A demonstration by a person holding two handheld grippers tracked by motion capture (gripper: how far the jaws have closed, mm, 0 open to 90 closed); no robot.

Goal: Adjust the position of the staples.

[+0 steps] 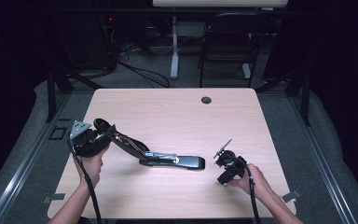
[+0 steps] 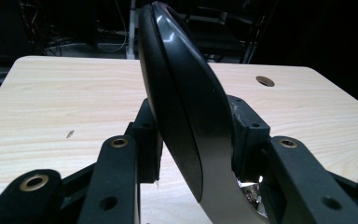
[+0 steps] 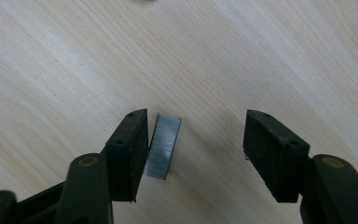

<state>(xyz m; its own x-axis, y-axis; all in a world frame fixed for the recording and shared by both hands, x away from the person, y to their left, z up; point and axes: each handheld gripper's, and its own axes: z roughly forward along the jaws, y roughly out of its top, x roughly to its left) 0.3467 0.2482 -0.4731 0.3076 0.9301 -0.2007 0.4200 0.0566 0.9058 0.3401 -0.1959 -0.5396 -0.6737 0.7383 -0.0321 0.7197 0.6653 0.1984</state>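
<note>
A black stapler lies swung open on the wooden table (image 1: 168, 112), its base (image 1: 177, 161) flat at the middle. Its curved top arm (image 1: 121, 138) rises to the left, where my left gripper (image 1: 103, 135) is shut on it. In the left gripper view the glossy arm (image 2: 186, 107) stands upright between the two pads (image 2: 148, 140). At the right, my right gripper (image 1: 224, 177) points down at the table. In the right gripper view a short grey strip of staples (image 3: 164, 147) lies between its open jaws (image 3: 196, 149), right beside the left pad (image 3: 133, 149) and well apart from the right pad.
A round cable hole (image 1: 206, 100) sits near the table's far edge. A dark chair (image 1: 228, 46) and a white desk leg (image 1: 174, 46) stand on the floor beyond. Bare wood lies at the table's far half and along the near edge between my hands.
</note>
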